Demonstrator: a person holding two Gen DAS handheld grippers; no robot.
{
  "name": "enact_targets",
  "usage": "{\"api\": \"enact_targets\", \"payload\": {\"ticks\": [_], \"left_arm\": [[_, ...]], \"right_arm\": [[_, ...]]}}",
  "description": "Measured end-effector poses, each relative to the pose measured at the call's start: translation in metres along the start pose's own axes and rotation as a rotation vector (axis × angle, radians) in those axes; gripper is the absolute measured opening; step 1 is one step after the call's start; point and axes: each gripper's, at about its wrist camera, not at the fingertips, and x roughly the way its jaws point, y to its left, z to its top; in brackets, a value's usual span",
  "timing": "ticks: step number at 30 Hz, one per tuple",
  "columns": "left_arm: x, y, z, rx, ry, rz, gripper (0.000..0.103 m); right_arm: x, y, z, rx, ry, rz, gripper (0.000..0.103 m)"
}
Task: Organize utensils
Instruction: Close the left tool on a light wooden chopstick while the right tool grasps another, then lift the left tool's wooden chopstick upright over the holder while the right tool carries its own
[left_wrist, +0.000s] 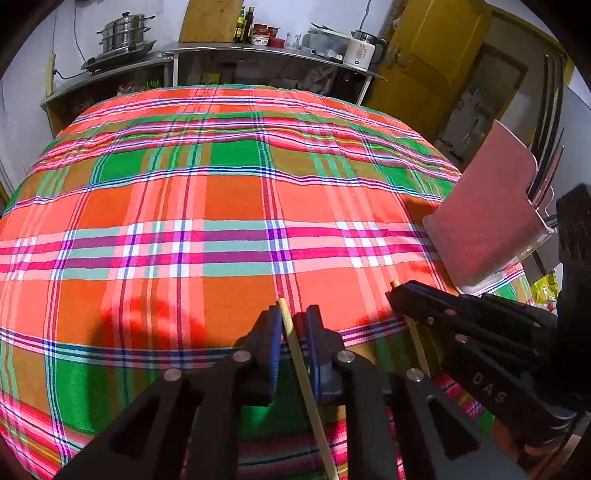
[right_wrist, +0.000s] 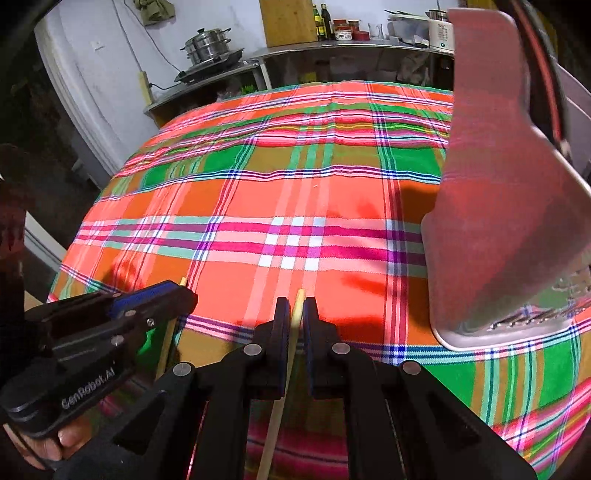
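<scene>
Each hand carries one pale chopstick over the plaid tablecloth (left_wrist: 184, 206). The left gripper (left_wrist: 294, 325) has its blue pads drawn in on the left chopstick (left_wrist: 306, 384), though a sliver of gap shows on one side, so I judge the hold a loose one. The right gripper (right_wrist: 294, 314) is clamped tight on the right chopstick (right_wrist: 284, 373). Both sticks run lengthwise along the fingers, tips poking just past the pads and tails trailing back under the hands.

The pink utensil holder (right_wrist: 498, 221) stands on the cloth to the right of both grippers, with dark utensils (other chopsticks, I think) already rising from it. It sits just beside the right gripper and farther from the left, so the right hand is the nearer one. I judge its stick must swing upright before dropping into the holder's open top.
</scene>
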Motion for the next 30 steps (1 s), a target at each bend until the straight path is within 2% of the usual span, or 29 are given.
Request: {"api": "enact_targets", "payload": {"ticks": [4,7,15,30], "left_arm": [[0.001,-0.002,0.001,-0.004,0.002,0.012,0.014],[0.003,-0.002,0.003,-0.007,0.001,0.022,0.009],[-0.009,-0.001,0.006,-0.020,-0.022,-0.005,0.006],[-0.101,-0.012,0.024,0.020,-0.192,-0.016,0.005]], "right_arm": [[0.002,0.004,0.002,-0.012,0.007,-0.013,0.007],[0.003,0.005,0.004,-0.012,0.009,-0.003,0.007],[-0.011,0.008,0.005,-0.015,-0.024,0.033,0.006],[-0.101,0.020,0.018,-0.035,-0.208,0.067,0.005]]}}
